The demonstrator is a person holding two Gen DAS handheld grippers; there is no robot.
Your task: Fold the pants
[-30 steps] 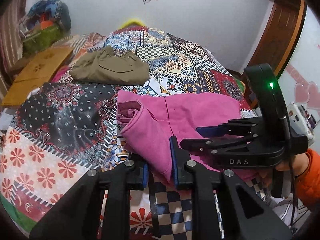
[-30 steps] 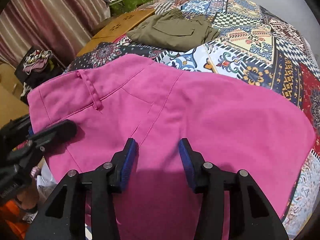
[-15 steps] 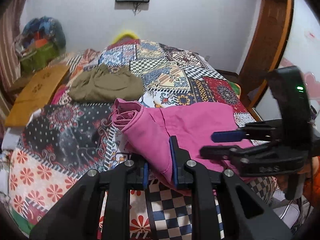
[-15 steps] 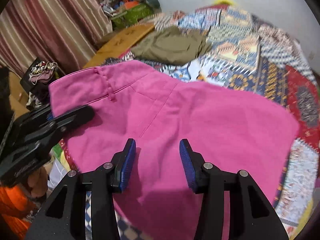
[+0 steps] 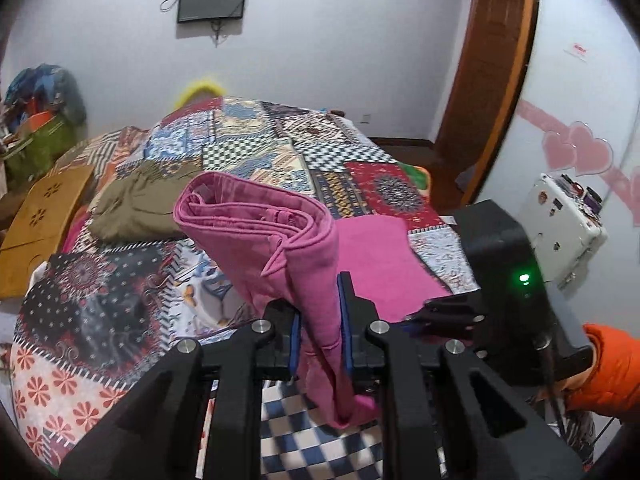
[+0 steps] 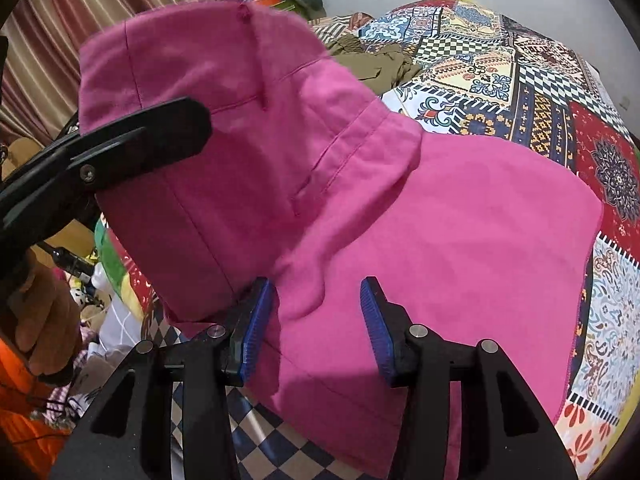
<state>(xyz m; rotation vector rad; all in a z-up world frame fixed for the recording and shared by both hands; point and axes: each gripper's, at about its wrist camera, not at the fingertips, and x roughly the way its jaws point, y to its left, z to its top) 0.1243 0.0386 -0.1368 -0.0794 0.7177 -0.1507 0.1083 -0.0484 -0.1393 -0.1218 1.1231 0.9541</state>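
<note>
Pink pants (image 5: 256,216) lie partly on the patchwork bed (image 5: 360,184). My left gripper (image 5: 320,320) is shut on a bunched edge of them and holds the waistband end up off the bed, curled over in a loop. The right wrist view shows that raised waistband part of the pink pants (image 6: 208,92) draped over a left gripper finger (image 6: 160,128). The rest spreads flat to the right. My right gripper (image 6: 316,320) hovers at the pants' near edge, blue pads well apart, with flat cloth lying between and under them. It also shows from the side as the right gripper (image 5: 420,316).
Folded olive pants (image 5: 132,208) rest farther back on the bed. A wooden board (image 5: 44,216) and a pile of bags sit at the left edge. A white box (image 5: 560,220) and a door frame (image 5: 492,80) stand to the right. An orange sleeve (image 5: 608,368) holds the right gripper.
My left gripper rose with the pink waistband end, lifting it off the bed so it now curls and hangs. The right gripper shifted slightly and kept the same gap.
</note>
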